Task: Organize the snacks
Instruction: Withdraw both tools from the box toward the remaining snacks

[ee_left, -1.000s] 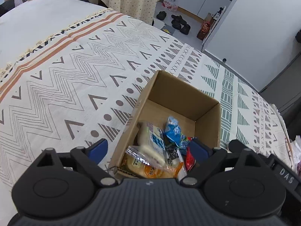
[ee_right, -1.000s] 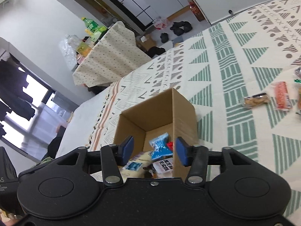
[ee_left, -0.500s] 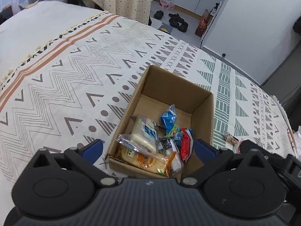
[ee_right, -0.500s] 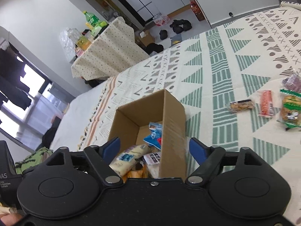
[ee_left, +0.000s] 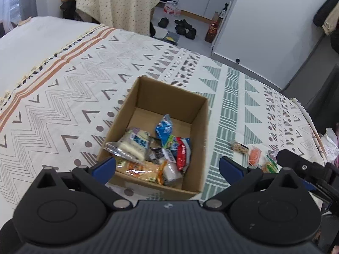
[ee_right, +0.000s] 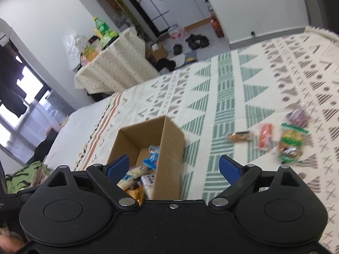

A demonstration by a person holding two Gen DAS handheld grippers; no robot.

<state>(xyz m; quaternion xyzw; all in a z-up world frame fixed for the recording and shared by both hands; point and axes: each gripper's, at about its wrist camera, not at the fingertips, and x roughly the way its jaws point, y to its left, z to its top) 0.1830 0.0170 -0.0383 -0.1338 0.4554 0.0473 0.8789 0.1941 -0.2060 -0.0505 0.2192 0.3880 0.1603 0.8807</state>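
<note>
Left wrist view: my left gripper is spread wide and holds nothing, above the near rim of the cardboard box. Box sits mid-bedspread and holds a pile of snack packets, so I judge sorting well underway. Right gripper jaws are opening, nothing between them. Left to do: four loose packets beside the box, toward the bedspread's right edge. Open cloth lies between box and packets; the box wall is the one edge to clear
</note>
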